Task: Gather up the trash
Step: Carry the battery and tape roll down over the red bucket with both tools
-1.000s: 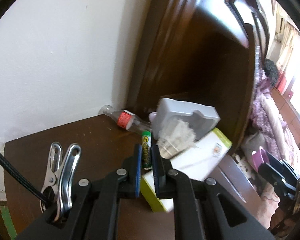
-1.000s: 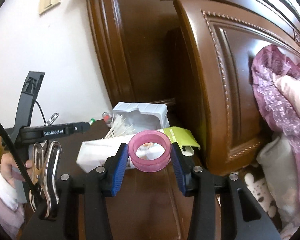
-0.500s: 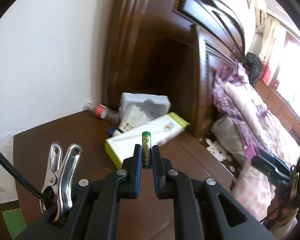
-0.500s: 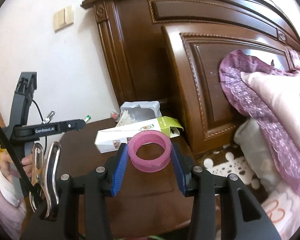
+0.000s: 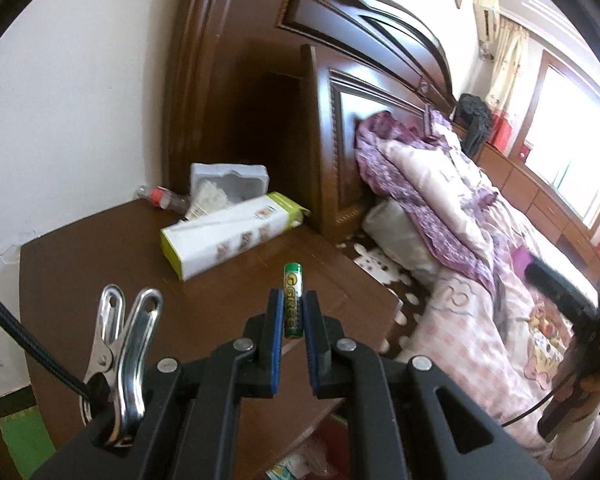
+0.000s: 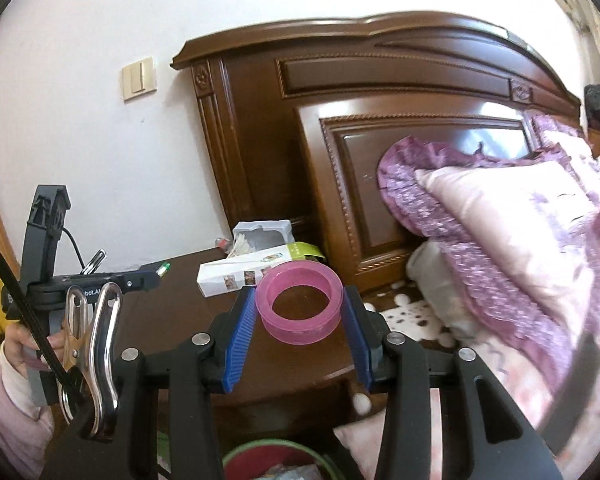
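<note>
Nightstand (image 5: 100,264): left view shows battery (image 5: 292,300); right, pink ring (image 6: 300,307).

Dark wood headboard (image 6: 380,92) is standing against the wall, purple-pink quilt (image 6: 500,216) is lying bunched against its panel, and beige wall switch (image 6: 139,78) is sitting just left of it.

Upright green battery (image 5: 293,300), pink ring (image 6: 300,307), both clamped
</note>
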The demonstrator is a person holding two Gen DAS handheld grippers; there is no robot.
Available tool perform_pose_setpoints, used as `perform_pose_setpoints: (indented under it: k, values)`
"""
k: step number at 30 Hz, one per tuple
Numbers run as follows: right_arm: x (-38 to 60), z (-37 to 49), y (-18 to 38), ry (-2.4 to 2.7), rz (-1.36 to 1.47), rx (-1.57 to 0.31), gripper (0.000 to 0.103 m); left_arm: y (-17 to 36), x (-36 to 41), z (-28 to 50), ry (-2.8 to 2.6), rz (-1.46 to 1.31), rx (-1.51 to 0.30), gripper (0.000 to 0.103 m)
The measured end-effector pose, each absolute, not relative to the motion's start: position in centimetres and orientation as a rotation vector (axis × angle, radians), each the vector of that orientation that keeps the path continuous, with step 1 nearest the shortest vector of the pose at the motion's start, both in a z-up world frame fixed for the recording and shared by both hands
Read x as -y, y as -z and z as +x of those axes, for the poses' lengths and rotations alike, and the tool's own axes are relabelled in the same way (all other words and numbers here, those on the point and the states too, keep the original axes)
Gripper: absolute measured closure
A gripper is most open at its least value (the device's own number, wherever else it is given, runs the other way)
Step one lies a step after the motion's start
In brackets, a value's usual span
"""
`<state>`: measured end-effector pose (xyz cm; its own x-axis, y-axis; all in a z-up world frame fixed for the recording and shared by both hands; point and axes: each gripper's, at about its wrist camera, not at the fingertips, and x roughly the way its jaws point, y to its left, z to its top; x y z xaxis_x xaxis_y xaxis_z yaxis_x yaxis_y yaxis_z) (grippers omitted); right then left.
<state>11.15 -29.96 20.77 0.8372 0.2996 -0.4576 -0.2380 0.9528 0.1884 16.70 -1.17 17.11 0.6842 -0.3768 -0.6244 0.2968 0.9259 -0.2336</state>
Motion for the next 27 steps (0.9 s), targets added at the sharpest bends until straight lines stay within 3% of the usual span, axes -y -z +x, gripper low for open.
perform_pose_setpoints:
  k: [13,27]
  values:
    - [33.0,2.9,-23.1,-0.226,0.117,-0.465,0.059,-15.3,3.4,10.4,0.438,-0.140,-0.770,0.093]
    - [28.8,-1.5,-15.6,-0.271,0.085,-0.582,0.059,-9.0,5.5,4.8,0.485,-0.089,-0.872,0.093]
